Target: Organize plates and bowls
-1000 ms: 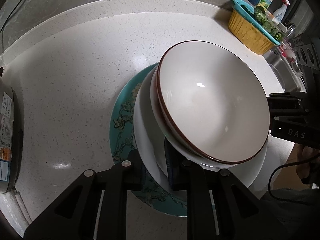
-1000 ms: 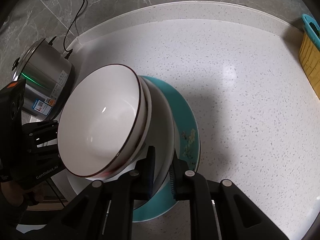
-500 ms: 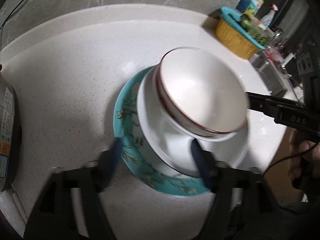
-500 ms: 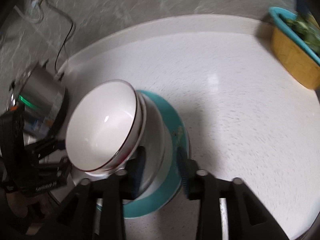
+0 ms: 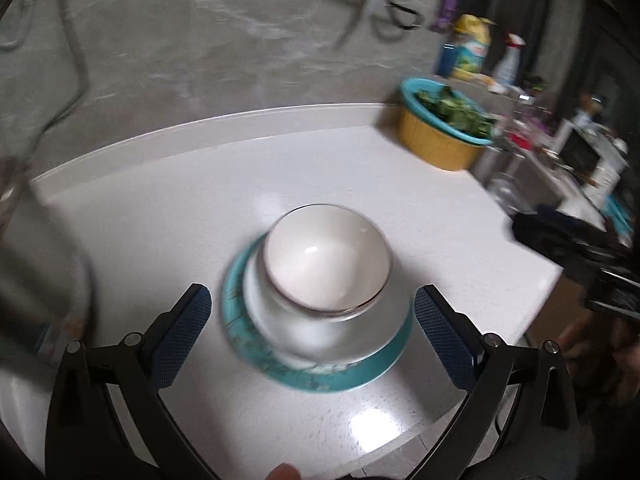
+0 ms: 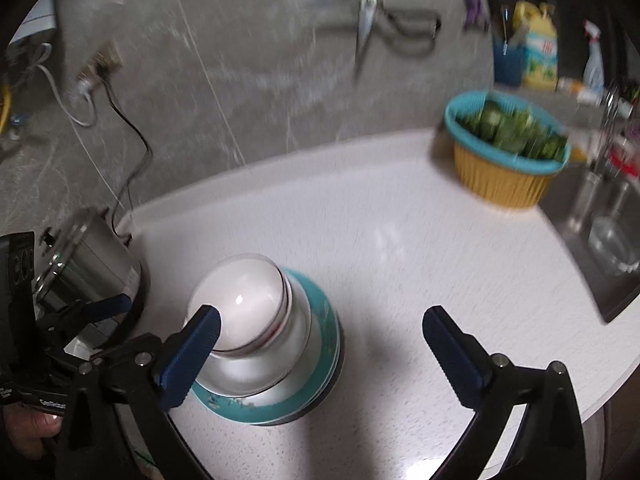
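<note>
While both frames are blurring, left claw (image 5: 312,320) and right claw (image 6: 320,352) are hanging spread wide, gripping nothing. White bowl (image 5: 326,258) is sitting on white plate (image 5: 308,340), on teal plate (image 5: 360,378), on white surface (image 5: 160,208).

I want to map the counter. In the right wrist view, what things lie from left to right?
Silver metal cooker → stack of white bowls on a teal plate → yellow basket with greens → steel sink.
</note>
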Demonstrator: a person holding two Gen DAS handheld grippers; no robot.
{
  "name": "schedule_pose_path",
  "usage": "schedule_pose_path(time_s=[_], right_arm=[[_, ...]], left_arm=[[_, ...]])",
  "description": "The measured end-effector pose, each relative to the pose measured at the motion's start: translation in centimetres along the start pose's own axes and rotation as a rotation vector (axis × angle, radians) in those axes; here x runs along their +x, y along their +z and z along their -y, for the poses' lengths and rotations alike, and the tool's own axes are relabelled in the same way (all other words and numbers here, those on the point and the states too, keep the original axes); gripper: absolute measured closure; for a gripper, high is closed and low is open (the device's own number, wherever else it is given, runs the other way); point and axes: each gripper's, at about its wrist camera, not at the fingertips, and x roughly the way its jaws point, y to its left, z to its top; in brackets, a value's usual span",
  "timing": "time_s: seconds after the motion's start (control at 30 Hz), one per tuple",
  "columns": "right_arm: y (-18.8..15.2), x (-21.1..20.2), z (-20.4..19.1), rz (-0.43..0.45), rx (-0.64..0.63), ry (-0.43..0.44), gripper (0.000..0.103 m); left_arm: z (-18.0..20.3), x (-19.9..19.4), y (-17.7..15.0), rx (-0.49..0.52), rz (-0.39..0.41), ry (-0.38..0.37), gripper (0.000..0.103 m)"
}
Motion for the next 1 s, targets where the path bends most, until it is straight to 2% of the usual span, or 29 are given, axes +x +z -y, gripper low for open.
schedule_pose_path(time_s=[0.1, 0.17, 0.27, 0.37, 0.5, 0.6, 0.7, 0.77, 0.87, 0.93, 1.0], right_arm=[[-0.7, -3.1, -0.4, 0.082, -0.006, -0.007, 0.000], [-1.4, -5.3, -0.7, 0.123, 0.004, -0.010, 0.000], [-1.9, -7.1, -1.6, 0.110, 0.010, -0.047, 0.000], [-2.2, -9.1, -2.6, 0.107, 0.024, -0.086, 0.000], [-2.3, -11.3, -4.5, 0.091, 0.046, -0.256, 0.000], [-2.4, -12.6, -5.8, 0.116, 0.089, -0.343, 0.000], [-2.5, -13.1, -6.2, 0.101, 0.221, -0.318, 0.000], [-2.5, -12.9, -6.6, 0.065, 0.283, -0.348, 0.000], [-2.5, -13.0, -8.5, 0.027, 0.281, -0.400, 0.000], [-2.4, -13.6, -9.7, 0.030, 0.270, -0.431, 0.000], [-2.2, -14.4, -10.8, 0.032, 0.266, -0.442, 0.000]], left_arm=[[-0.2, -1.3, -0.8, -0.074, -0.028, -0.104, 0.000], [0.4, -2.1, -1.2, -0.074, -0.039, -0.110, 0.000], [1.5, -4.3, -1.5, -0.073, -0.021, -0.171, 0.000], [2.7, -6.5, -2.0, -0.018, 0.001, -0.146, 0.000], [3.2, -8.4, -3.0, 0.020, 0.003, -0.096, 0.000], [2.6, -9.6, -3.3, 0.046, 0.002, -0.103, 0.000], [1.9, -10.4, -3.5, 0.090, 0.006, -0.061, 0.000], [1.6, -11.5, -3.7, 0.125, 0.029, -0.008, 0.000], [0.7, -12.5, -3.3, 0.135, 0.019, -0.035, 0.000], [0.4, -13.2, -2.9, 0.141, 0.004, -0.030, 0.000], [0.1, -14.4, -2.5, 0.144, 0.009, -0.063, 0.000]])
